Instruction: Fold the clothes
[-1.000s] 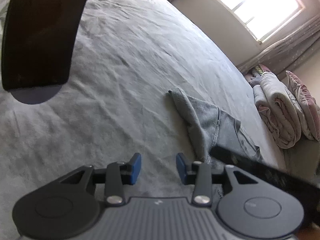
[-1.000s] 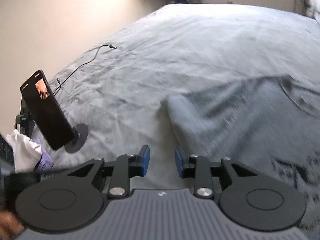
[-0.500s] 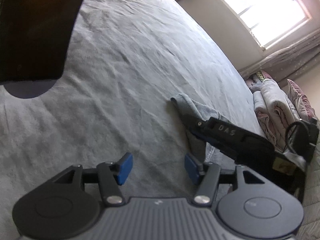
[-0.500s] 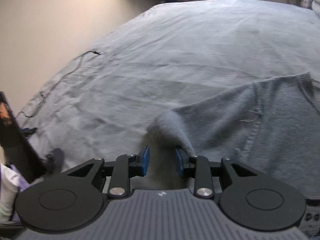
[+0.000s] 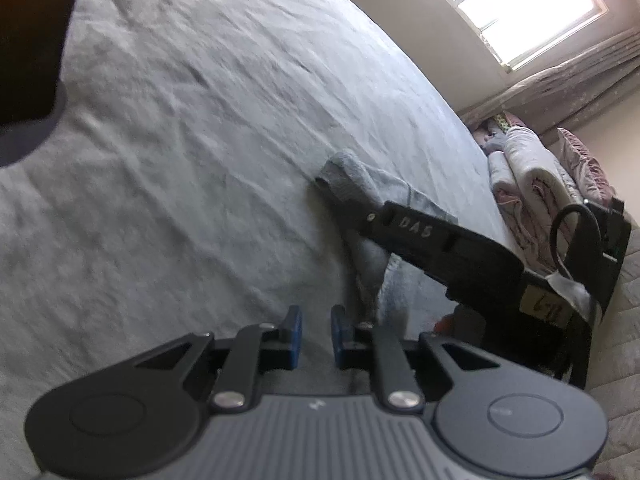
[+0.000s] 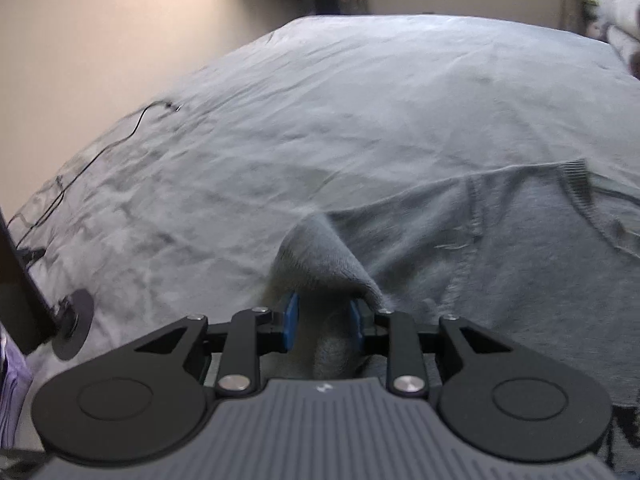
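A grey knitted sweater (image 6: 500, 280) lies spread on the pale grey bed sheet (image 6: 360, 100). Its sleeve cuff (image 6: 320, 248) is bunched up into a peak over my right gripper (image 6: 323, 320). That gripper is open, and cloth sits loosely between its blue pads. In the left wrist view the right gripper (image 5: 334, 192) reaches in from the right onto the cuff (image 5: 340, 168), with the sweater (image 5: 376, 268) under it. My left gripper (image 5: 317, 334) hovers over bare sheet just left of the sweater. Its pads stand a narrow gap apart with nothing between them.
A dark phone (image 5: 28, 40) on a round-based stand (image 6: 74, 322) is on the bed to the left. A thin black cable (image 6: 120, 144) trails beyond it. Folded quilts and pillows (image 5: 528, 168) are stacked at the bed's far right under a window (image 5: 520, 8).
My right gripper moved forward onto the sleeve cuff, and the cloth now bunches between its pads. My left gripper widened, then narrowed to a small gap, and shifted towards the sweater.
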`<state>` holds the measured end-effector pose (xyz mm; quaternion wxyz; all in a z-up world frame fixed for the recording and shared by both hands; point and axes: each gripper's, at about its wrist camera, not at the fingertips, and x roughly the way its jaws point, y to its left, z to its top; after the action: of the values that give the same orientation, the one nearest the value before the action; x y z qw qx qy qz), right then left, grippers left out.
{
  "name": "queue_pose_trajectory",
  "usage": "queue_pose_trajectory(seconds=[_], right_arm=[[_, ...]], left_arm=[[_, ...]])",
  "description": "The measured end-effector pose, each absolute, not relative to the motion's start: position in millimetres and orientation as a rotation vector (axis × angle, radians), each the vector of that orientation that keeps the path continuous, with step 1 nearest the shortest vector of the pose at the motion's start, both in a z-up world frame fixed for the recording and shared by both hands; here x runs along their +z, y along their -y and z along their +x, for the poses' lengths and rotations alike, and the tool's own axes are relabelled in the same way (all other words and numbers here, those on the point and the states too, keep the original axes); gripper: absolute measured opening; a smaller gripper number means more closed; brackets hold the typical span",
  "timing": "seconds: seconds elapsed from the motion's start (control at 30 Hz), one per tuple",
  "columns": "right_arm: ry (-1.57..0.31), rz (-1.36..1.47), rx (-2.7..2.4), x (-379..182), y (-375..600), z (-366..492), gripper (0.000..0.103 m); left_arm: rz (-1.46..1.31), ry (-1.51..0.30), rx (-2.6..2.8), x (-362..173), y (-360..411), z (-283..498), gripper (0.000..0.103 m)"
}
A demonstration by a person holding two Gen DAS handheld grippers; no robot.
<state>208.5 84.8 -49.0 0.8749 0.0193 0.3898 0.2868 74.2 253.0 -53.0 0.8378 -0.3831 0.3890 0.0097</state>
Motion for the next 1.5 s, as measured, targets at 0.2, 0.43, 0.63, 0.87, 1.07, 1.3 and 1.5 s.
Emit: queue_pose_trajectory(seconds=[0.2, 0.43, 0.63, 0.87, 1.07, 1.3, 1.5], right_arm=[[-0.841, 0.162, 0.558, -48.0, -52.6, 215.7, 0.033], [-0.885, 0.326, 0.546, -47.6, -27.7, 219.9, 0.033], [-0.921, 0.405, 0.530, -43.3, -19.5, 225.0, 0.037], [-0.950, 0.344, 0.431, -45.0, -33.4, 242.3, 0.039], [-0.998, 0.294, 0.445, -46.7, -36.3, 244.9, 0.036], [-0.990, 0.358, 0.491, -47.5, -26.9, 261.6, 0.037], [-1.002, 0.440, 0.492, -51.0, -24.2, 274.6, 0.023]], left_arm=[[-0.813, -0.880, -0.088, -59.0, -243.4, 82.8, 0.012], [-0.739, -0.950, -0.170, -65.0, -219.2, 89.0, 0.010], [-0.724, -0.958, -0.197, -65.1, -211.3, 89.7, 0.010], [-0.768, -0.936, -0.168, -68.3, -221.4, 88.6, 0.010], [-0.984, -0.830, -0.081, -91.4, -248.8, 92.9, 0.017], [-1.218, -0.791, -0.115, -114.8, -252.4, 128.2, 0.018], [-1.335, -0.745, -0.107, -116.6, -249.9, 139.3, 0.018]])
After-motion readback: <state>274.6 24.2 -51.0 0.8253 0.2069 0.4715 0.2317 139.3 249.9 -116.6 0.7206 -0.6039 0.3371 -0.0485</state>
